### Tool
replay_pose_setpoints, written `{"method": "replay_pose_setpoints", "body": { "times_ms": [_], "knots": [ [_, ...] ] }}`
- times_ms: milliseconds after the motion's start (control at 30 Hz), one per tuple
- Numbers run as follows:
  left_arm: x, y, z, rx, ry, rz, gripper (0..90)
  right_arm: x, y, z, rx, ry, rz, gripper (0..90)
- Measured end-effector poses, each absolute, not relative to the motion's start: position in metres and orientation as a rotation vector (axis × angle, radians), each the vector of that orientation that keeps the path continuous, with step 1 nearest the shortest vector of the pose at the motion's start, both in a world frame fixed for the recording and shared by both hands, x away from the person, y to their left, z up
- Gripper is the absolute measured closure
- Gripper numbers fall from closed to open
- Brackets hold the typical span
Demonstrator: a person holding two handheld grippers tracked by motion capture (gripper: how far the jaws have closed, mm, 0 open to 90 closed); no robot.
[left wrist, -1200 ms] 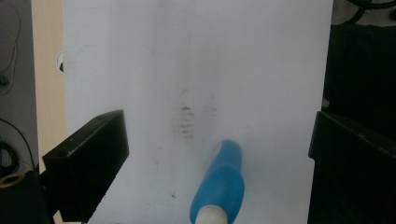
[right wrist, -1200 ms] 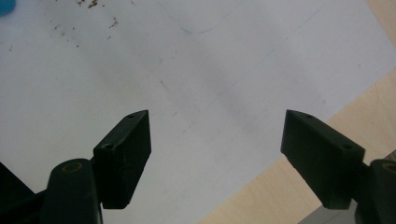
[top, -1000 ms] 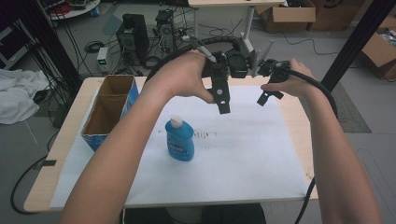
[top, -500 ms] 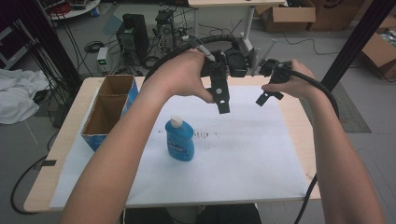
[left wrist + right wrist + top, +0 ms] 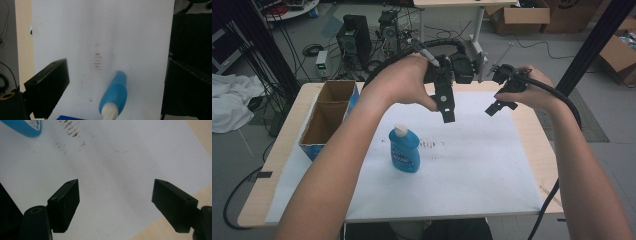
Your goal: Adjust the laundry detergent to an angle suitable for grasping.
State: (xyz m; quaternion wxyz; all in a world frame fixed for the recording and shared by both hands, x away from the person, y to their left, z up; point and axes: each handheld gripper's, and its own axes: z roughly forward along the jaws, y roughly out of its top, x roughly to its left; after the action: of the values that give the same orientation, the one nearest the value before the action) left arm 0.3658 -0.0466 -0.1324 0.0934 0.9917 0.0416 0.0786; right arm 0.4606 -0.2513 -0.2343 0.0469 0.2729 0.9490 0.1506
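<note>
**Blue bottle: approach stage, no grasp made**

While both grippers hang above the sheet, neither set of jaws holds anything. In the left gripper view, the left gripper (image 5: 117,82) has its two black jaws spread wide, one to each side of the blue bottle (image 5: 114,96), which sits below them and between their lines; no jaw touches it. In the right gripper view, the right gripper (image 5: 125,202) also stands wide open, with bare white paper (image 5: 120,170) between its jaws and only the bottle's base edge at the top-left corner.

Positions relative to the bottle, high view:
- Left gripper (image 5: 447,112): beyond the bottle and slightly to its right, raised clear of it.
- Right gripper (image 5: 496,107): farther right, well apart.
- Cardboard box (image 5: 328,120): to the left, near the table's left edge, open-topped, with two compartments that appear empty.
- Faint dark smudges (image 5: 428,145): on the paper just beside the bottle, to its right.

Bottle state: the blue bottle (image 5: 404,148) stands upright on its base on the white paper, left of the sheet's centre. Its long axis is vertical; the white cap (image 5: 400,130) points straight up. In the left gripper view the cap faces the camera, which agrees with the gripper looking down on it from above.

Progress, as a judgement: the work is at its start. The bottle is untouched and stands free. Remaining: lower the left gripper around the body, close on it, and carry it, probably toward the box
</note>
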Motion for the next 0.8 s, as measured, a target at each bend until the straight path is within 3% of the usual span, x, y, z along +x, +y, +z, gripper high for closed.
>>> {"method": "replay_pose_setpoints", "body": {
  "times_ms": [800],
  "knots": [
    [0.367,-0.036,-0.131,2.937,0.149,0.221,6.8,0.405,-0.245,-0.258,0.561,2.867,0.791,21.4]
  ]
}}
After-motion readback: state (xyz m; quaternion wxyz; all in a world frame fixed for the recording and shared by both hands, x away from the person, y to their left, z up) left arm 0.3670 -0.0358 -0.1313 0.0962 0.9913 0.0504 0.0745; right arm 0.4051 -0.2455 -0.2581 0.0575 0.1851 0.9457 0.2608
